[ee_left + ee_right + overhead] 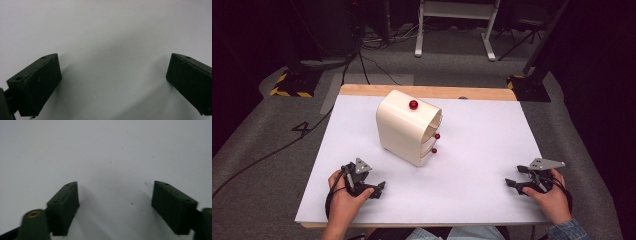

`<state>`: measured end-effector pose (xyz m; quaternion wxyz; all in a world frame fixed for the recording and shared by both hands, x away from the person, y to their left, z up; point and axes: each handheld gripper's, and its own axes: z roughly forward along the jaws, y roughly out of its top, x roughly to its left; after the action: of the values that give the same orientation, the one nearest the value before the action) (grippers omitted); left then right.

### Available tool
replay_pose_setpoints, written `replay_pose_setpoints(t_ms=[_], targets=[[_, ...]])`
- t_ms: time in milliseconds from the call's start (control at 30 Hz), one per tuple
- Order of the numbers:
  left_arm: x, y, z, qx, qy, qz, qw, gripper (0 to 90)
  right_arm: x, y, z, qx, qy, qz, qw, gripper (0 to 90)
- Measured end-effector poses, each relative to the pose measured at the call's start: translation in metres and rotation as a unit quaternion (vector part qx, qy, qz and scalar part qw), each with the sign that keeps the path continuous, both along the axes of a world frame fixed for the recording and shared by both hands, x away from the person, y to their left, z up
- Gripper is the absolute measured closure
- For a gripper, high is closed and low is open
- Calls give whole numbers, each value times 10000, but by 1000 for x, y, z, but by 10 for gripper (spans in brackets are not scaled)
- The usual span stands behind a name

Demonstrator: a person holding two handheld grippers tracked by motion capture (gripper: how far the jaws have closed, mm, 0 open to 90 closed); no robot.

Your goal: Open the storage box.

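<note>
Item: cream drawer cabinet point(404, 127), upright on the white counter point(482, 165), toward its far middle, one red knob point(413, 104) on top, two red knobs point(435, 142) on its drawer fronts facing right. Left gripper point(373, 186): near left corner of counter, held in a hand, jaws wide apart, nothing between them. Right gripper point(514, 184): near right corner, likewise in hand, jaws apart and empty. Both well apart from the cabinet, over bare counter
</note>
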<state>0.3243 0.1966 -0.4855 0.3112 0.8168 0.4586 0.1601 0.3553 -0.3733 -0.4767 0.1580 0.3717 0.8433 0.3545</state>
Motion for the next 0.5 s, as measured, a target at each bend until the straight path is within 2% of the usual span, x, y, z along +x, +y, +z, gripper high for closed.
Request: replay_pose_setpoints(t_ms=[100, 233, 300, 333, 467, 500], targets=[[0, 1, 0, 1, -13, -21, 10000, 0, -1, 9, 5, 67, 30, 173, 9998, 325], [0, 1, 0, -1, -19, -13, 10000, 0, -4, 24, 15, 119, -82, 432, 9990, 383], [0, 1, 0, -10, -9, -12, 10000, 0, -5, 27, 17, 152, -97, 463, 9988, 396], [0, 1, 0, -21, -9, -17, 10000, 0, -6, 35, 21, 288, -202, 566, 9978, 453], [0, 1, 0, -13, -11, -15, 10000, 4, -7, 52, 30, 512, -419, 813, 9945, 520], [-2, 1, 1, -6, -101, 19, 9999, 17, -6, 59, 33, 607, -469, 875, 9932, 526]])
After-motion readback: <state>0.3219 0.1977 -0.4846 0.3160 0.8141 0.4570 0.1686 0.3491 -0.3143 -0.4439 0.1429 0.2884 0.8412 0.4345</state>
